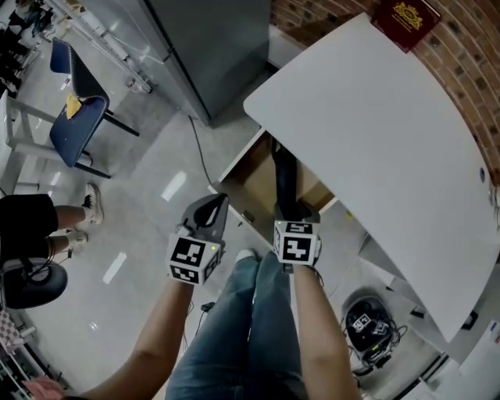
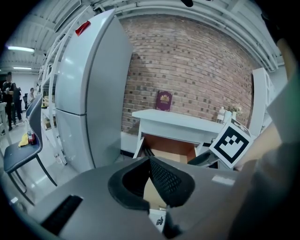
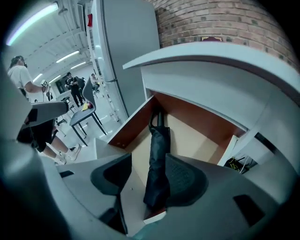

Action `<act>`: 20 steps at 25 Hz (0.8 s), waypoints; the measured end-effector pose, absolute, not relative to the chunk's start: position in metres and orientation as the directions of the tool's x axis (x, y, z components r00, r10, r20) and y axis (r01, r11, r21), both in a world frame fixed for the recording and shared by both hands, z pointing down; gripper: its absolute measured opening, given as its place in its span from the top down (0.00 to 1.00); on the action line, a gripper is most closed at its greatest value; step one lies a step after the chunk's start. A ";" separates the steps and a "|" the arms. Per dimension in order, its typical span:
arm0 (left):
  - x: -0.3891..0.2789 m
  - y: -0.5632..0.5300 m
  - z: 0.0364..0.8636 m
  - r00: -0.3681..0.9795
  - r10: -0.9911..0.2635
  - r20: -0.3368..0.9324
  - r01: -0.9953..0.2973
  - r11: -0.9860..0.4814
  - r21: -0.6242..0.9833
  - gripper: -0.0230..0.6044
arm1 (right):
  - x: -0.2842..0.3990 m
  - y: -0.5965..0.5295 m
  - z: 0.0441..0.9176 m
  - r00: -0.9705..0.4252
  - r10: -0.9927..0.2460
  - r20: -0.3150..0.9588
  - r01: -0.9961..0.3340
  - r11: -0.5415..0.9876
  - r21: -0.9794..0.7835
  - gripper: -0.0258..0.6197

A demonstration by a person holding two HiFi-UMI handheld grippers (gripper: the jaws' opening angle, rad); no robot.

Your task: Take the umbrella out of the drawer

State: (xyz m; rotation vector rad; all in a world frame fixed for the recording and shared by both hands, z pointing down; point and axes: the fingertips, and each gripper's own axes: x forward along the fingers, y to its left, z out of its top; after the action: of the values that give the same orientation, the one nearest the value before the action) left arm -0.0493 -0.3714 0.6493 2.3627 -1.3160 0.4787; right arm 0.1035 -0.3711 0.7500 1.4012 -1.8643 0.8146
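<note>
A dark folded umbrella (image 1: 284,183) (image 3: 158,150) lies lengthwise in the open brown drawer (image 1: 251,186) (image 3: 192,136) under the white desk (image 1: 375,141). My right gripper (image 1: 295,212) (image 3: 152,180) hangs over the drawer's front end. It is open, with the umbrella's near end showing between the two pads and the left pad clear of it. My left gripper (image 1: 219,205) (image 2: 150,161) is beside it, to the left of the drawer's front corner, holding nothing. Its fingertips meet, so it is shut. The left gripper view shows the drawer (image 2: 171,152) straight ahead.
A tall grey refrigerator (image 1: 211,47) (image 2: 89,93) stands left of the desk. A maroon book (image 1: 406,19) leans on the brick wall. A blue chair (image 1: 78,117) and a person's legs (image 1: 55,223) are at the left. Cables and a black device (image 1: 367,324) lie under the desk.
</note>
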 end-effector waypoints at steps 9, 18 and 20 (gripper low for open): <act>-0.057 -0.383 0.685 0.485 -0.735 0.474 -0.871 -0.455 0.186 0.97 | 0.108 -0.405 0.830 -0.085 -0.469 0.879 -0.986 0.166 -0.007 0.52; -0.064 -0.383 0.695 0.473 -0.751 0.462 -0.878 -0.447 0.172 0.97 | 0.119 -0.417 0.884 0.048 -0.367 0.929 -0.983 0.145 0.108 0.52; -0.070 -0.383 0.699 0.463 -0.753 0.469 -0.882 -0.441 0.162 0.97 | 0.119 -0.420 0.892 0.046 -0.359 0.932 -0.985 0.140 0.102 0.53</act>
State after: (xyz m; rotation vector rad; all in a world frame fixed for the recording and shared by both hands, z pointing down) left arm -0.0696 -0.3827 0.6985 2.3330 -1.3758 0.4659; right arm 0.1194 -0.4199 0.8919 1.3786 -1.4787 0.8420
